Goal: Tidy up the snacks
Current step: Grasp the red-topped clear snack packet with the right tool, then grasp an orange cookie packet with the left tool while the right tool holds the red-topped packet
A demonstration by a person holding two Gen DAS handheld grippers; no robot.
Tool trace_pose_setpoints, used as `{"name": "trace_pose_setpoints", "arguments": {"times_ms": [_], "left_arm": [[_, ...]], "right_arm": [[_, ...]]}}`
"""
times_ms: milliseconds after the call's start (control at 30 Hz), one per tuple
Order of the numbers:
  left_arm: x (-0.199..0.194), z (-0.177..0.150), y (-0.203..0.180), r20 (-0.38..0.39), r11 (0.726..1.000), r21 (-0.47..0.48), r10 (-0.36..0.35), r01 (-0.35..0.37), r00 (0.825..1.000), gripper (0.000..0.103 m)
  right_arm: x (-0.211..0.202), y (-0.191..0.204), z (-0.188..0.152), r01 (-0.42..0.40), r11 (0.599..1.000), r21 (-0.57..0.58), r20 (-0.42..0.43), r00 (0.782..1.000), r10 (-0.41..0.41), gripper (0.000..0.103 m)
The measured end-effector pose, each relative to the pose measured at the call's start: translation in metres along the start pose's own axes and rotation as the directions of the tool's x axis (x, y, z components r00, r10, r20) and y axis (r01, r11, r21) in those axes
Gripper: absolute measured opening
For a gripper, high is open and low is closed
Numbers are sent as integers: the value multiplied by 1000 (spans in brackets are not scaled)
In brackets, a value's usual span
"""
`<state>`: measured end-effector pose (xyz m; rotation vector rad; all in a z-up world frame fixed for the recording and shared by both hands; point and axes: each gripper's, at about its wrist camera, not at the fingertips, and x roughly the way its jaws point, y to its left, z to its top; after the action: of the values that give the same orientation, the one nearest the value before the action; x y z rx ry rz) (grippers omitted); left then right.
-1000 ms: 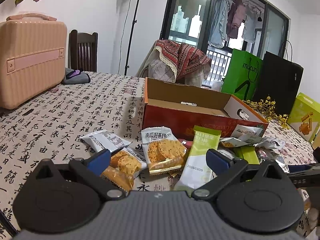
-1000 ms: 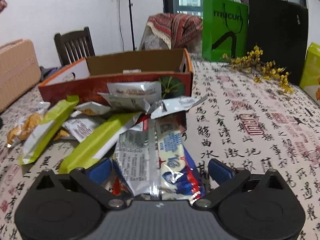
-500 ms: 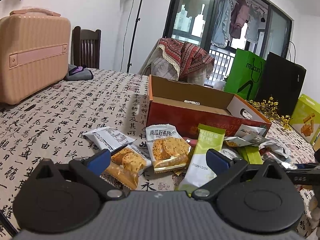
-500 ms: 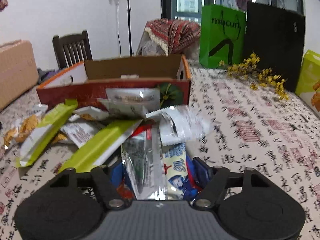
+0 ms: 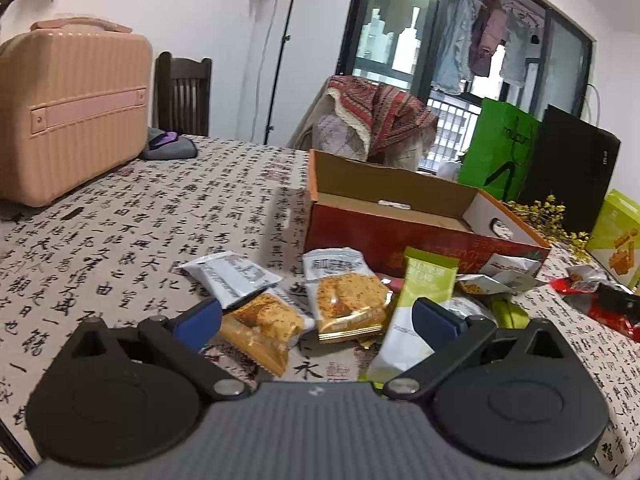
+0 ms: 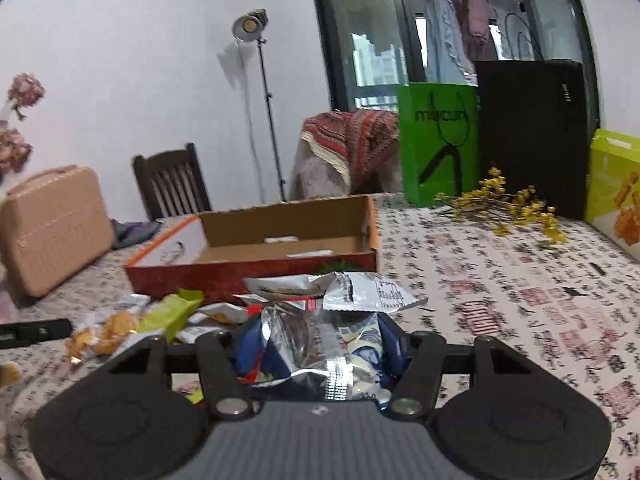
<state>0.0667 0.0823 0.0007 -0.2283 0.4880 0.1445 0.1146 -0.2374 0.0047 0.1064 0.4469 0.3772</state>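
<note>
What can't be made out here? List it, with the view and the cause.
- Right wrist view: how many packets the right tool grips; the crumpled silver wrapper covers them.
- Both views: the cardboard box floor near its front wall.
- Left wrist view: the red packet, blurred, cut by the edge.

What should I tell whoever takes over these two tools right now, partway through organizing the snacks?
Right tool: its jaws have just been closing and now pinch a bunch of snack packets, silver and blue-white, lifted off the pile.
Left tool: open, holding nothing, hovering over the biscuit packets and a green packet.
Cardboard box: open on the tablecloth behind the pile; only a couple of small things lie inside.
Done: one bunch gripped.
Left: drop it in the box, then clear the remaining packets in front of it.
</note>
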Motion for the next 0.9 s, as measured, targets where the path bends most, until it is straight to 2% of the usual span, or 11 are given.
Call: {"name": "trace_pose_setpoints", "arguments": {"times_ms": [100, 267, 500, 533, 567, 633, 767, 900], "left_arm": [[-2, 1, 5, -5, 1000, -10, 19, -19, 1000, 103], [-3, -1, 12, -12, 999, -23, 35, -36, 999, 103], [0, -2, 14, -25, 999, -29, 44, -44, 999, 103], [1, -3, 13, -28, 999, -29, 44, -45, 999, 103], [1, -3, 13, -30, 999, -29, 45, -46, 999, 103], [2, -3, 12, -33, 999, -29, 46, -47, 998, 103], [5, -3, 12, -40, 998, -30, 46, -47, 998, 103], [6, -3, 12, -45, 999, -29, 43, -45, 998, 103]], "right_arm": [[2, -4, 3, -57, 997, 46, -7, 998, 57, 59], [20, 0, -9, -39, 999, 29, -75, 996, 41, 59], [40, 5, -27, 22, 999, -27, -174, 984, -26, 61], [39, 4, -28, 19, 999, -29, -176, 984, -24, 68], [38, 4, -28, 14, 999, -30, -175, 984, -19, 80], [31, 4, -26, 9, 999, -41, -152, 988, -15, 88], [25, 1, -19, 9, 999, -48, -131, 991, -16, 88], [36, 3, -24, -3, 999, -50, -186, 983, -7, 88]]}}
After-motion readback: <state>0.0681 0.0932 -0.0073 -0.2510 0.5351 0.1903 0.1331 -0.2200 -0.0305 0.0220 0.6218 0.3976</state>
